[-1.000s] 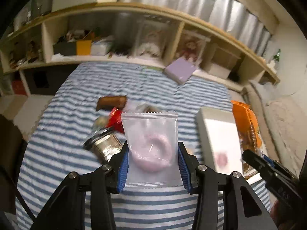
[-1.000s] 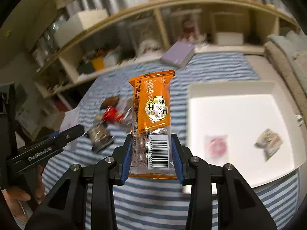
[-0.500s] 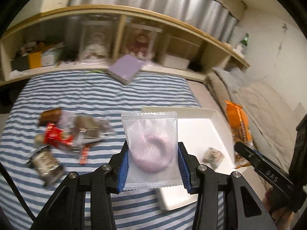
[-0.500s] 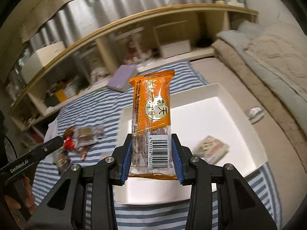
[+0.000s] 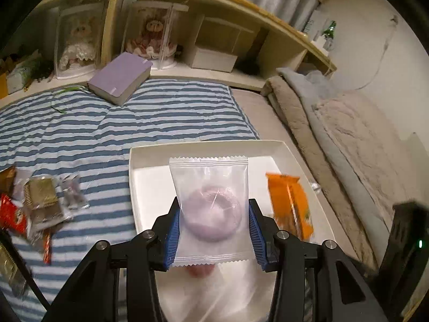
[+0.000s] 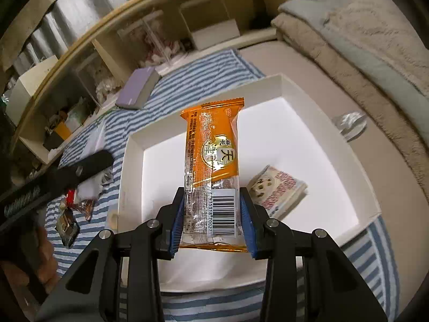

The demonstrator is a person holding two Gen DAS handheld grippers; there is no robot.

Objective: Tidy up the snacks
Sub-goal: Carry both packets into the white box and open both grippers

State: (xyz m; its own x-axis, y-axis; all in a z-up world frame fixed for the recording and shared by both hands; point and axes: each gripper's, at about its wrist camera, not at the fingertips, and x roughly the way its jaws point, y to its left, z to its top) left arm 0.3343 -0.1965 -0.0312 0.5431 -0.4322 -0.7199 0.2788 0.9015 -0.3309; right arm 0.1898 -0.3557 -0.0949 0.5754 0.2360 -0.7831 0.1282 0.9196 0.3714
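My left tool (image 5: 211, 237) clamped a clear crinkle-edged pouch (image 5: 210, 206) holding a pink ring, above the white rectangular tray (image 6: 281, 86). Right tool (image 6: 211, 220) gripped a glossy orange packet (image 6: 211, 155) over that tray; a patterned wrapped snack (image 6: 278, 190) lay inside.

We are holding our left gripper (image 5: 213, 234) out level, its black arms reaching forward and its two blue-padded fingers (image 5: 173, 234) pressing in on either side of a clear packet (image 5: 210, 209), which is standing upright between them. We are holding our right gripper (image 6: 211, 218) the same way, its blue pads (image 6: 177, 221) clamping the lower end of an orange packet (image 6: 213, 161) that is rising straight up from the jaws. In the right wrist view our left gripper is showing as a dark bar at the left edge, with our hand (image 6: 34, 255) wrapping its handle below.
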